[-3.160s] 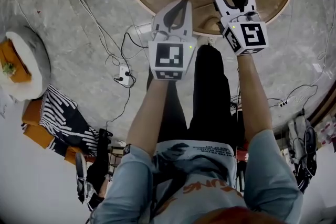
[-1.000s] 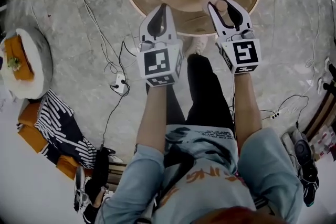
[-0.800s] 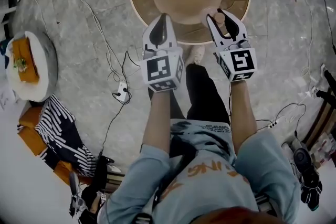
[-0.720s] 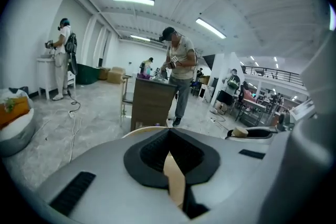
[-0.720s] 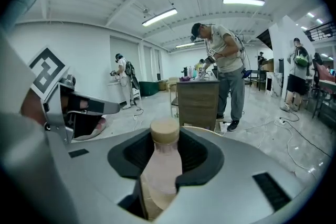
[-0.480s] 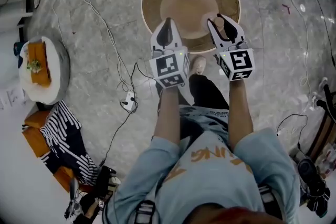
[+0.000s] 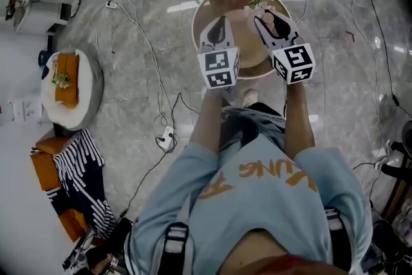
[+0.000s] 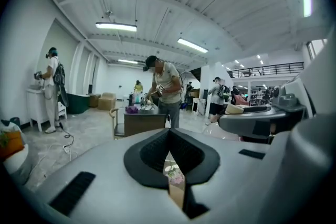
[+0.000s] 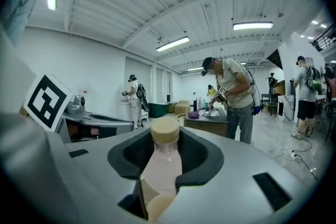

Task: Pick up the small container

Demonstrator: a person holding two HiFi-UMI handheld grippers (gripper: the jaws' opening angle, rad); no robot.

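Note:
The small container, a pale pink bottle with a beige cap, stands upright between the black pads of my right gripper, which is shut on it. In the head view the right gripper is held high over the round wooden table, with the container barely showing in its jaws. My left gripper hovers beside it on the left. Its jaws meet with only a thin slit and nothing between them.
Pink flowers lie at the table's far side. On the marble floor are cables, a power strip, a round white stand with an orange object, and striped cloth. Several people stand at benches beyond.
Both grippers have risen well above the table, which now looks smaller and farther below. The right gripper kept the container; the left stayed shut and empty.

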